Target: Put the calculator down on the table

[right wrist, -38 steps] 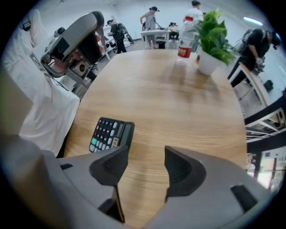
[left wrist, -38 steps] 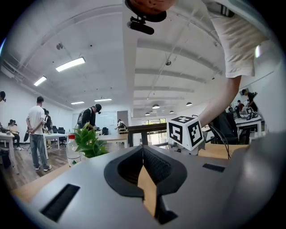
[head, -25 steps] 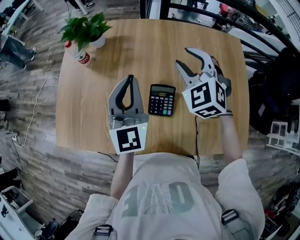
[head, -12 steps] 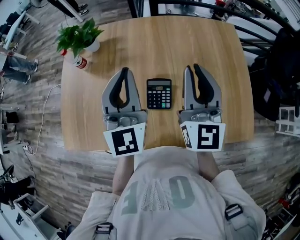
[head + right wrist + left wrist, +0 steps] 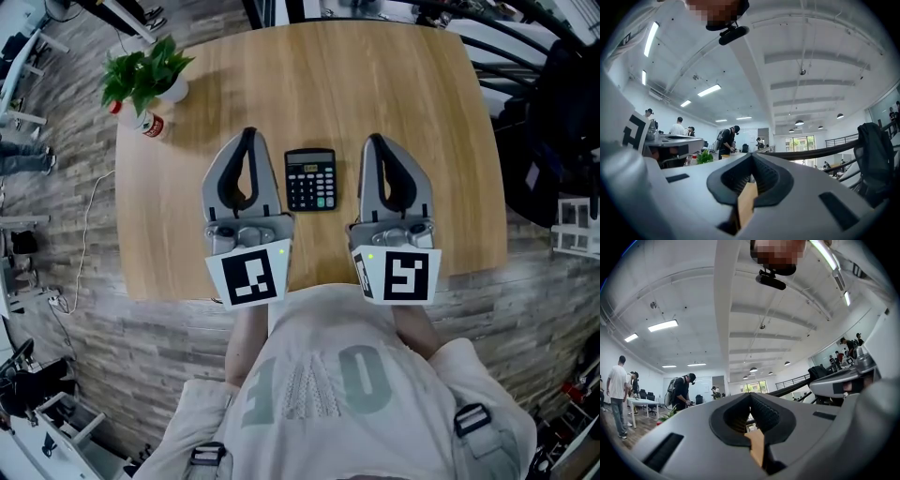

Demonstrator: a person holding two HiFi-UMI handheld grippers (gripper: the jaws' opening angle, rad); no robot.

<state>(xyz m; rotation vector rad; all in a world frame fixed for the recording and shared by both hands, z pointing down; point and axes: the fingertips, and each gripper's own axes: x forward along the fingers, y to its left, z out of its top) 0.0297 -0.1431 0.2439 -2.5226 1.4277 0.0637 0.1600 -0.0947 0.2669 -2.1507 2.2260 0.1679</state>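
**Our camera setup**

Our head cam looks steeply down over the near edge of the table. The left gripper and right gripper cams ride just behind their jaws, facing level across it. All share the far-left-corner plant.

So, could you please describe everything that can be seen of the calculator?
The calculator is a small black desktop model, plastic by its look, with a pale display strip at its far end and rows of keys below, too small to read. It lies flat, face up, on the wooden table, squarely between the left gripper and the right gripper, whose fingers have just closed on nothing. Neither gripper touches it.
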